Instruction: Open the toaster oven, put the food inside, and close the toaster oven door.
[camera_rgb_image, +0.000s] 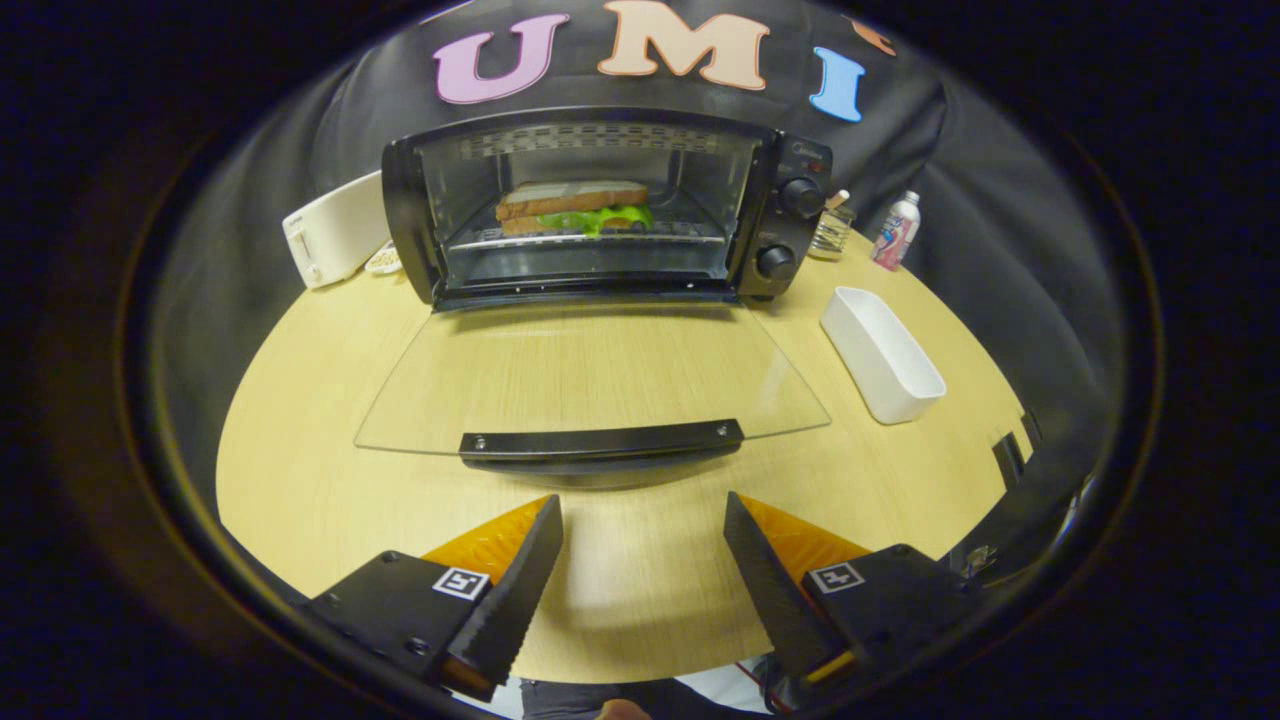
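A black toaster oven (600, 200) stands at the back of the wooden table, its glass door (590, 380) folded down flat toward me. The door's black handle (600, 442) lies just ahead of my fingertips. A sandwich (572, 207) with green lettuce rests on the wire rack inside the oven. My gripper (640, 505) hovers low over the table in front of the door, open, with nothing between its fingers.
A white toaster (335, 230) stands left of the oven. Right of the oven lie a white rectangular tray (880, 355), a small glass jar (832, 228) and a small bottle (897, 232). Bare tabletop (300, 460) spreads around the door.
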